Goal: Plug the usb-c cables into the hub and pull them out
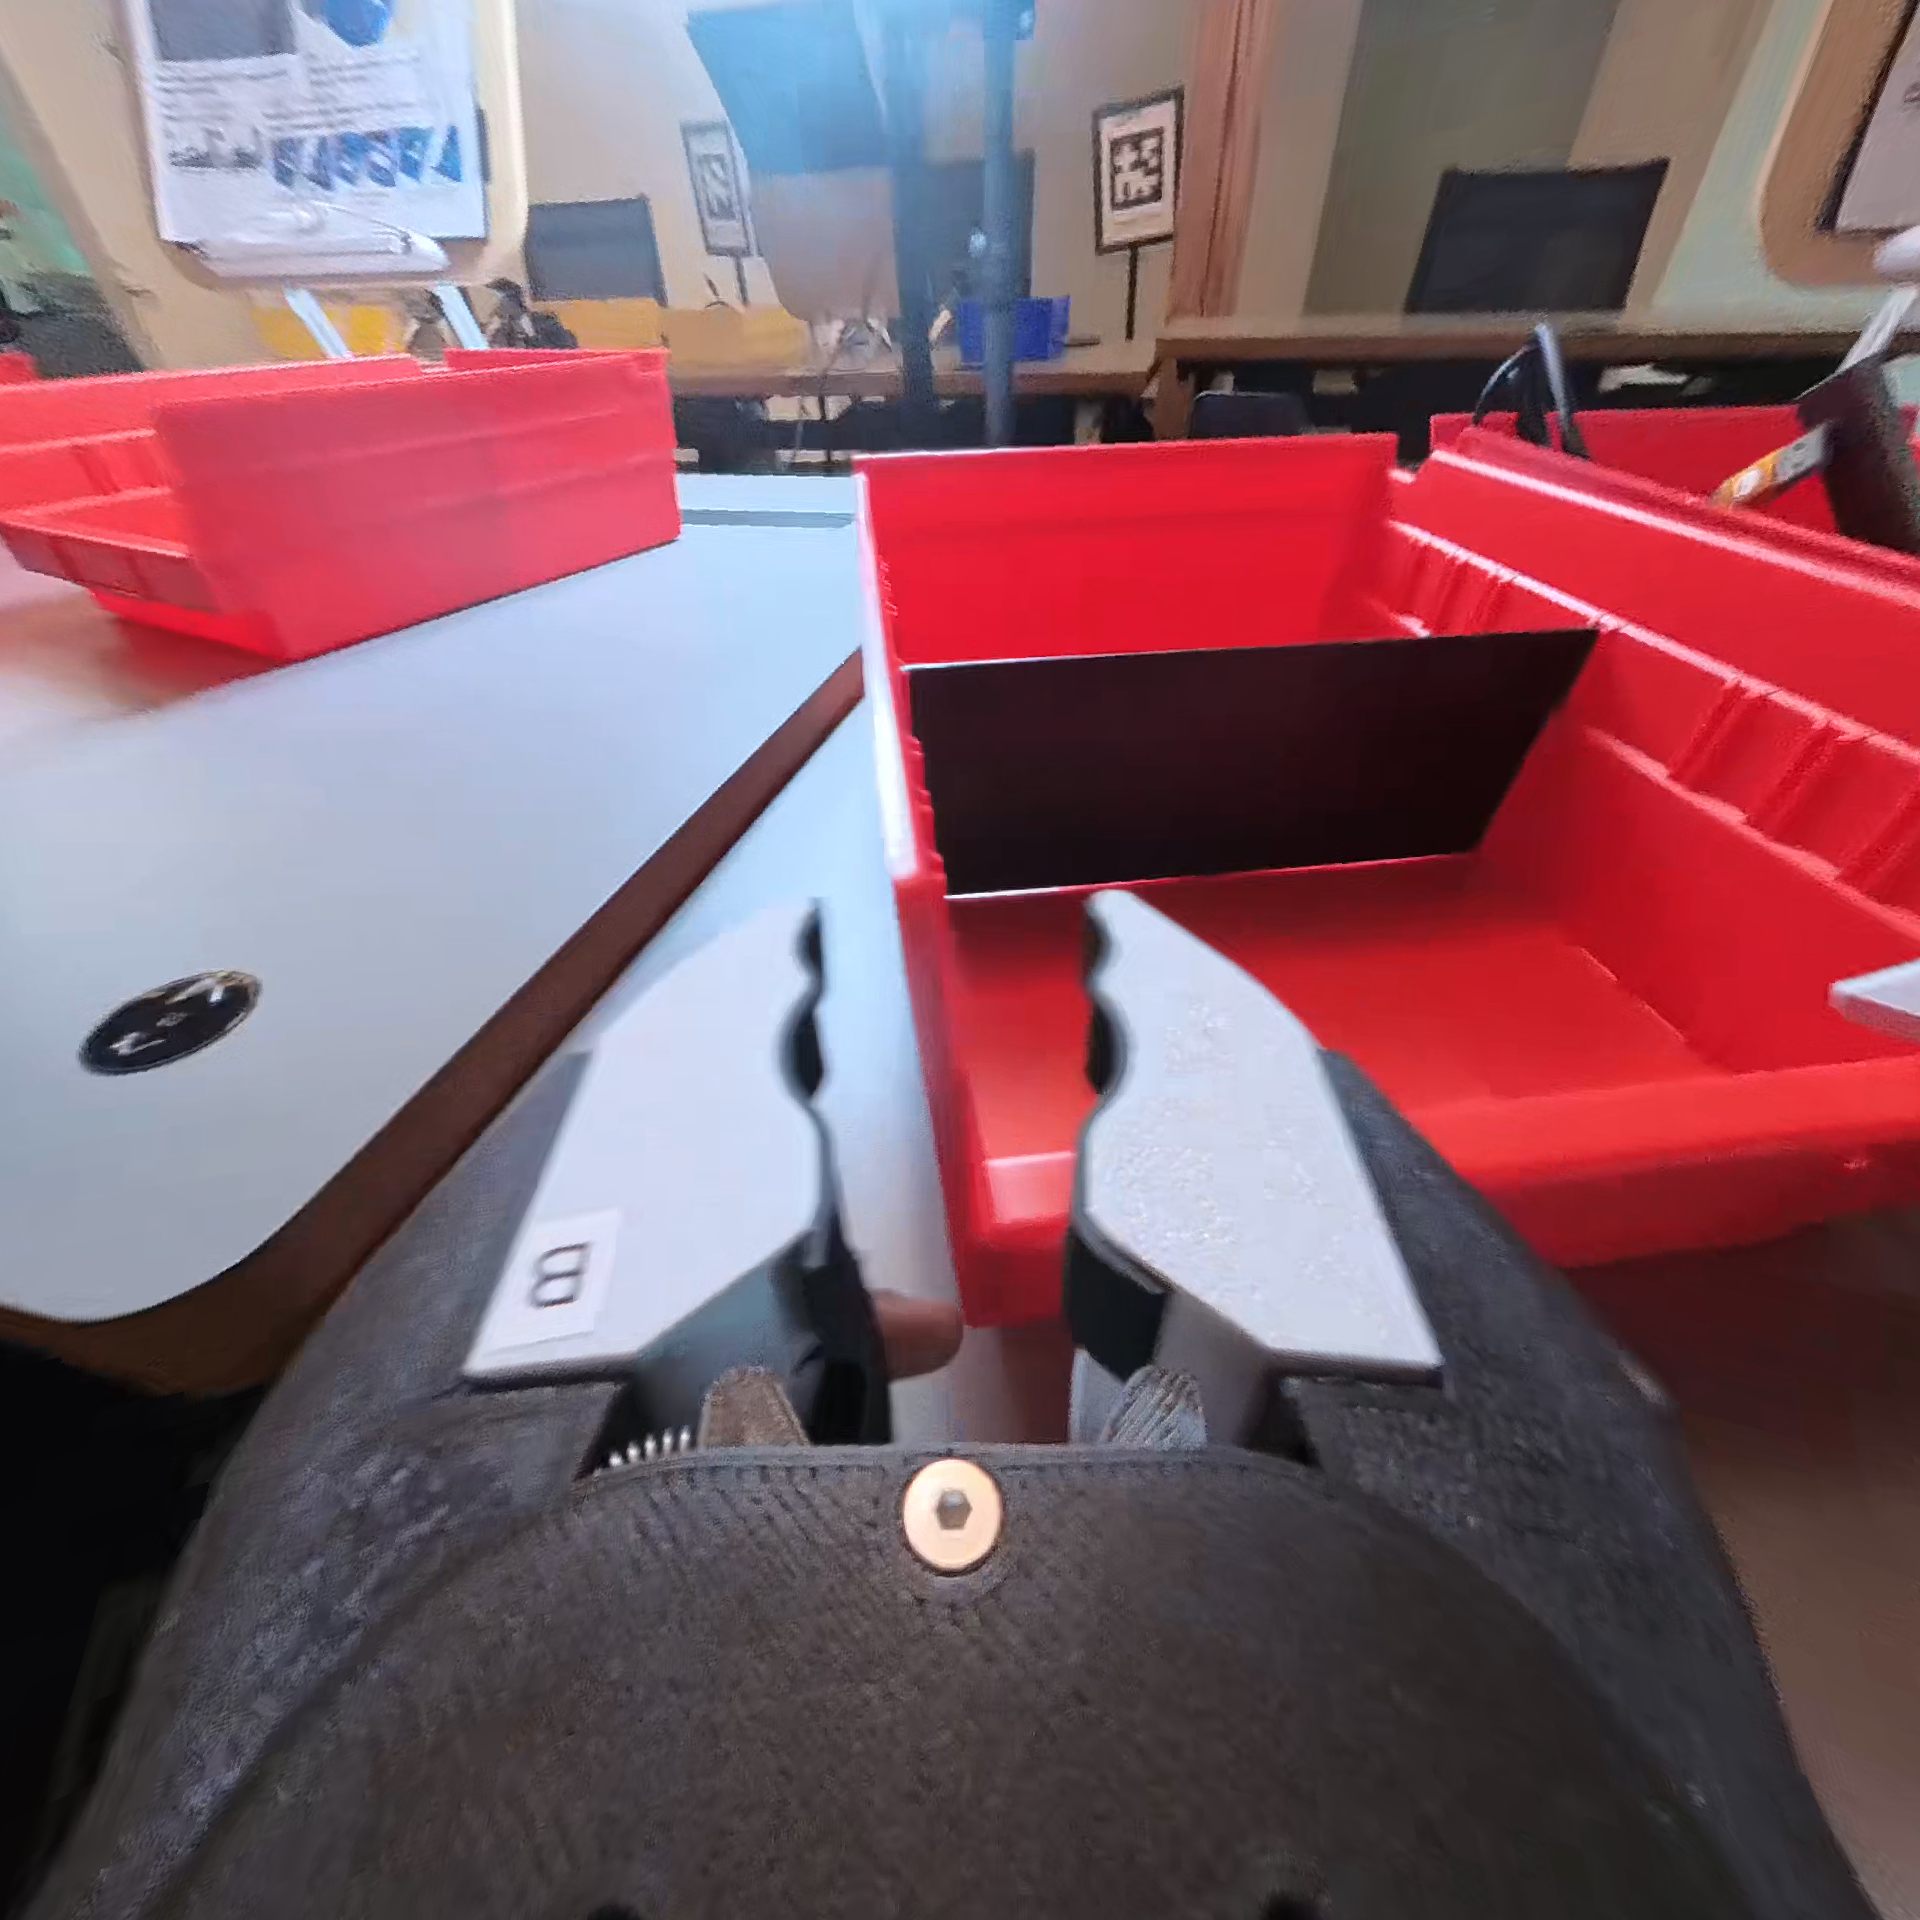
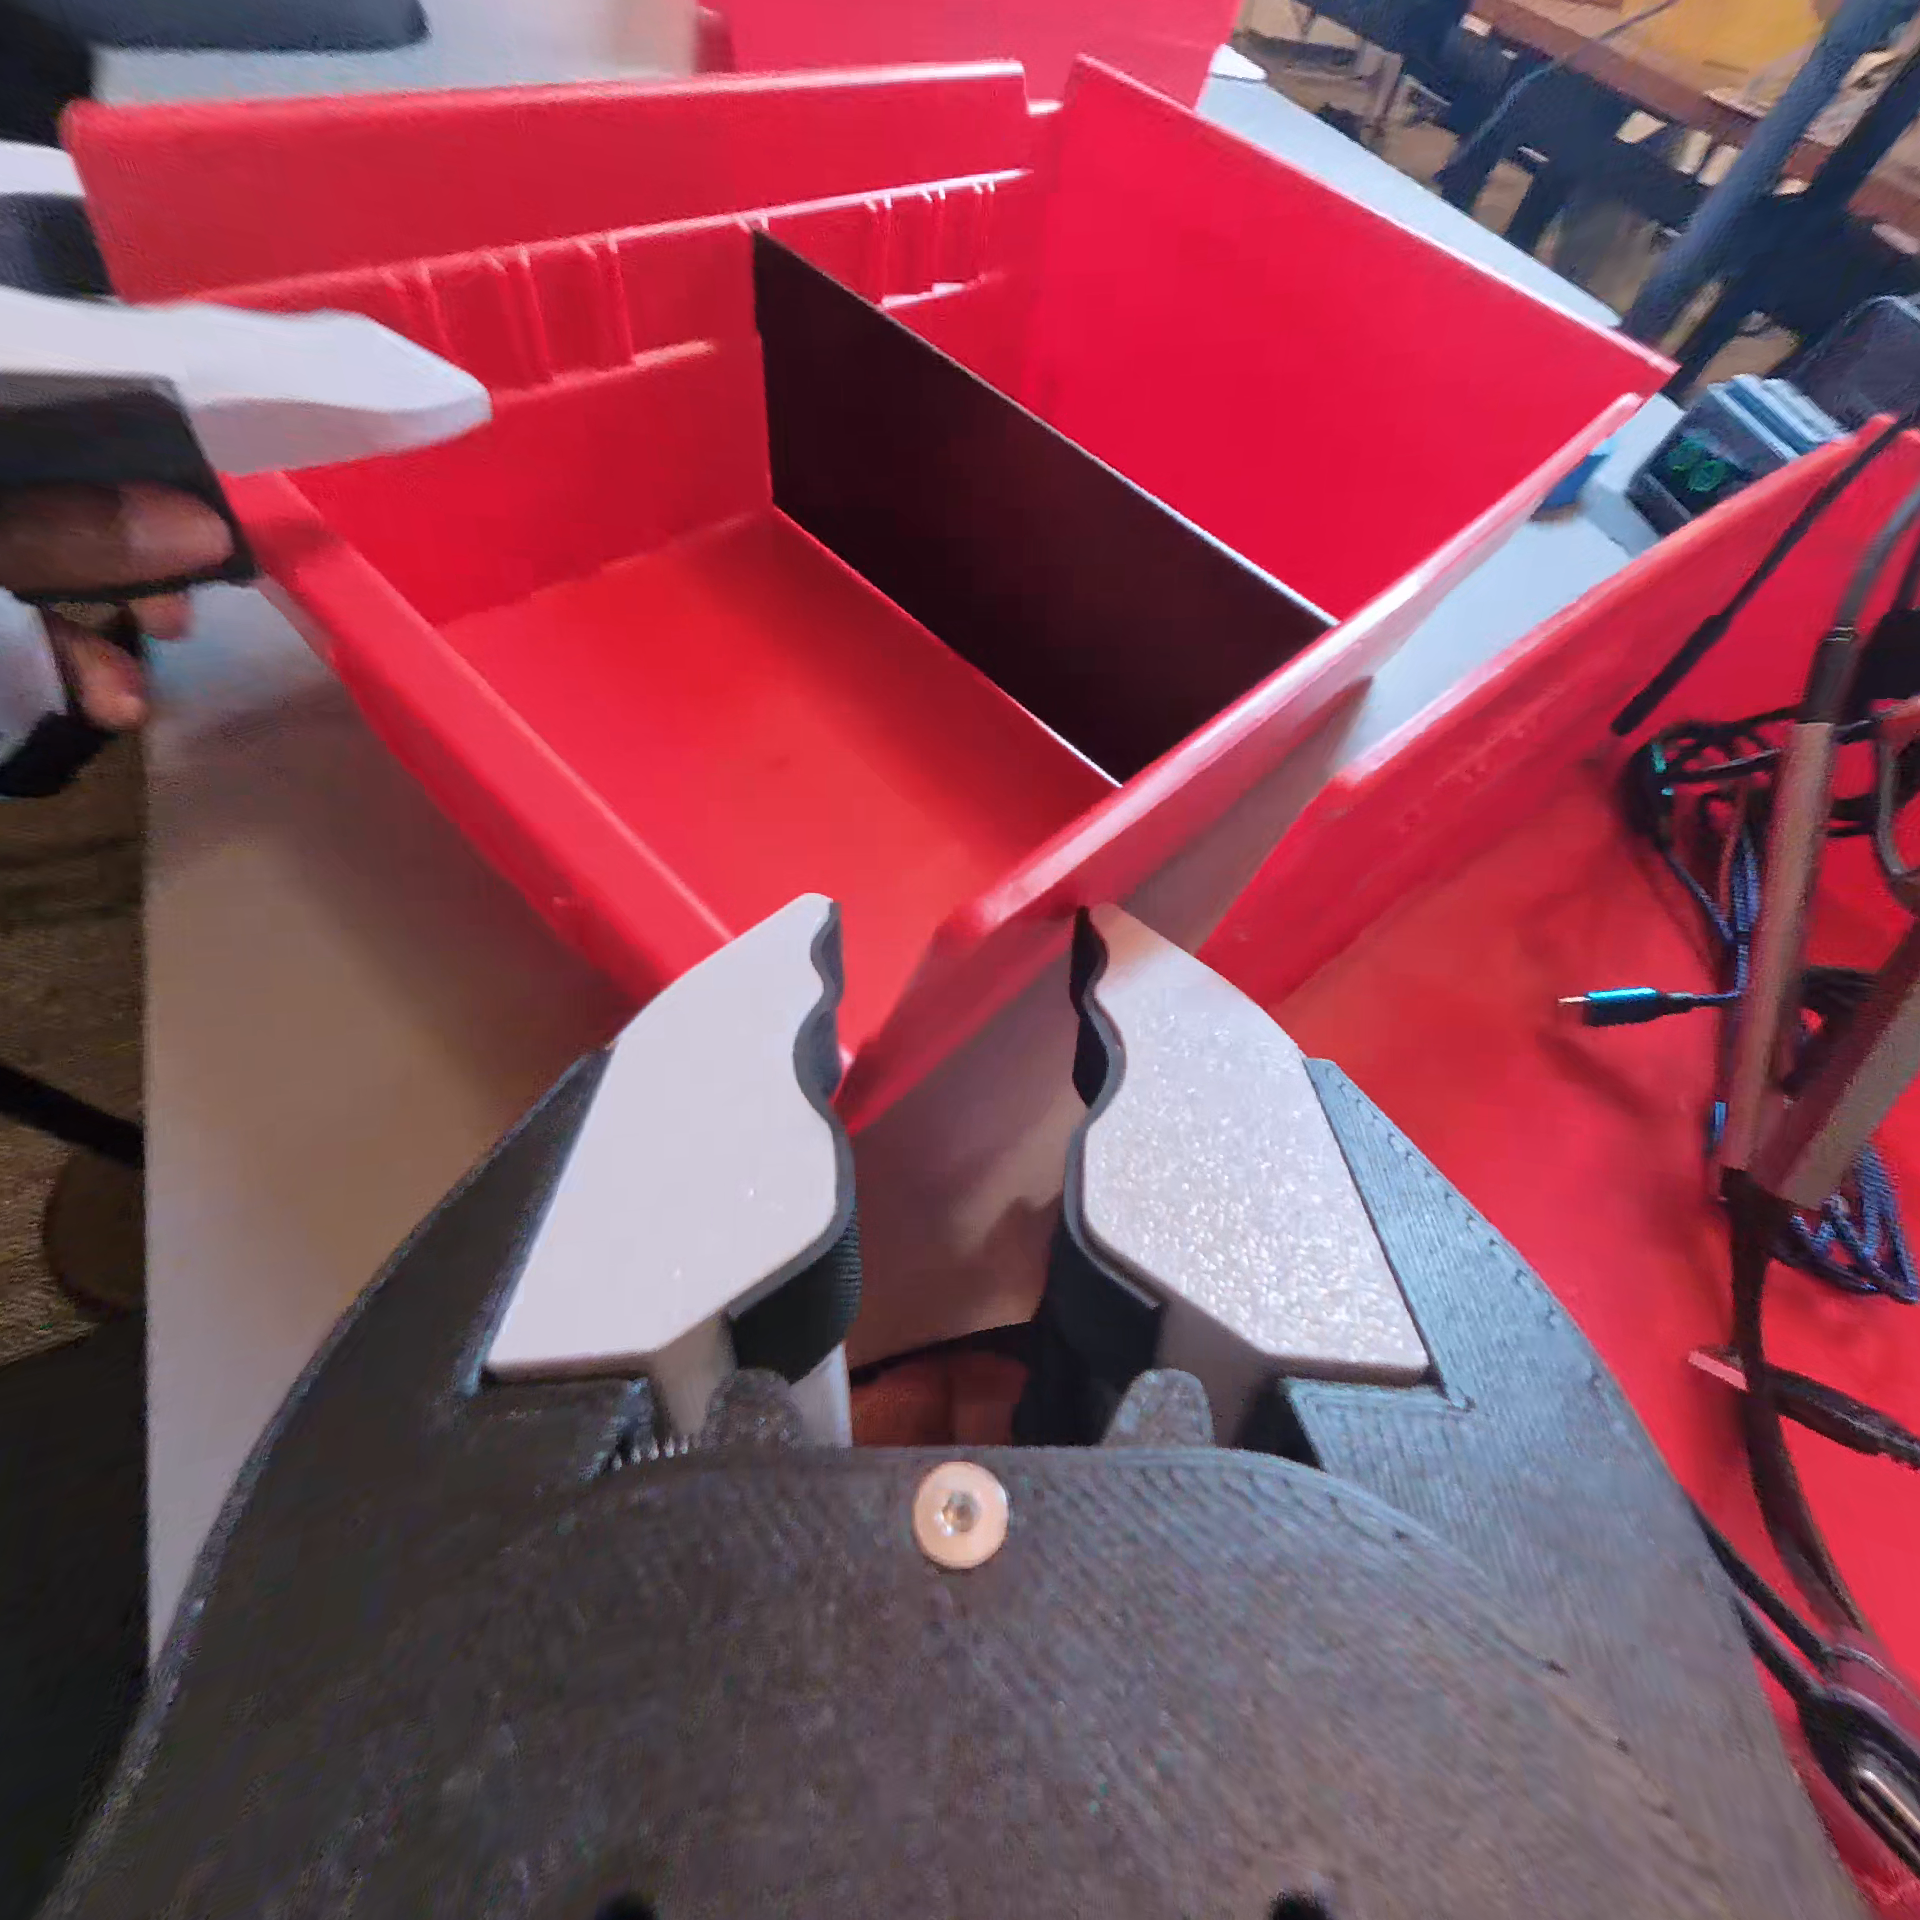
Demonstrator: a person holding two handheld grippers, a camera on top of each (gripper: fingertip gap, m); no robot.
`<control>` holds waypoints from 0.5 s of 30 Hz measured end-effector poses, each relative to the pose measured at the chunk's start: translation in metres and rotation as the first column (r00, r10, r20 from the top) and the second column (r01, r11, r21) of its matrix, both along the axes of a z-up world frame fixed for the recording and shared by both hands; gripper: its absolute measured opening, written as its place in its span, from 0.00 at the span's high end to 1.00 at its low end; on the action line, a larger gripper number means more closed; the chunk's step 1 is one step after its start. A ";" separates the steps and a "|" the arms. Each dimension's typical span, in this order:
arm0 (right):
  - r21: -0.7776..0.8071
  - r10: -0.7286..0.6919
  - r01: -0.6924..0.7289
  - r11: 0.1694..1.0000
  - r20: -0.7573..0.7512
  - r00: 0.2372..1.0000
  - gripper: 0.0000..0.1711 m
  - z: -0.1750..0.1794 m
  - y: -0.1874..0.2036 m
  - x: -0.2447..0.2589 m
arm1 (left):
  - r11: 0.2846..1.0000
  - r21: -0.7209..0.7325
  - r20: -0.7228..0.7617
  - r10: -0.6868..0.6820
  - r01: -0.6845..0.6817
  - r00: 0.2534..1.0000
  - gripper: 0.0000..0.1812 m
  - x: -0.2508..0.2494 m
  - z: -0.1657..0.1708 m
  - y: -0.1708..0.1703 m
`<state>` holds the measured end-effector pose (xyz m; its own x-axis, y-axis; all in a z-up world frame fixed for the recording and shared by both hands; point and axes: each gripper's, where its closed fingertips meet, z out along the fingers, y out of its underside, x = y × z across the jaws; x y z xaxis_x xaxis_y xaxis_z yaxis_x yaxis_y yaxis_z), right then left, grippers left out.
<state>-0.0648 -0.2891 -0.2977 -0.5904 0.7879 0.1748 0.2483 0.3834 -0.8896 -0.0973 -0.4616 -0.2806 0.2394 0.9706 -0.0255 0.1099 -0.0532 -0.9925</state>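
Observation:
In the right wrist view a red bin [image 2: 1507, 1039] at the right holds a blue-tipped USB-C cable plug [image 2: 1621, 1006], a tangle of blue-black braided cables [image 2: 1849, 1226] and a grey bar-shaped hub [image 2: 1782, 935] standing on end. My right gripper [image 2: 956, 920] is open and empty, over the near corner of an empty red bin with a black divider [image 2: 997, 520], left of the cables. My left gripper [image 1: 951, 925] is open and empty at that same bin's [image 1: 1455, 997] near left wall. It also shows in the right wrist view [image 2: 312, 384], held by a hand [image 2: 94, 551].
A further red bin [image 1: 395, 499] stands on the grey table [image 1: 312, 831] at the far left. A small device with a green display [image 2: 1704, 468] sits beyond the bins. Chairs, desks and a pole stand in the background.

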 end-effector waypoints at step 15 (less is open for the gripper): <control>-0.199 -0.229 0.133 0.971 -0.608 0.761 0.92 0.119 0.053 0.027 | 0.985 0.067 -0.537 0.169 -0.158 0.826 0.97 0.082 0.121 0.039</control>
<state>-0.0374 -0.2359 -0.1784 -0.2333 0.9124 0.3362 -0.3255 0.2525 -0.9112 -0.0151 -0.4221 -0.1600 0.0311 0.9959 -0.0852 -0.4374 -0.0631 -0.8970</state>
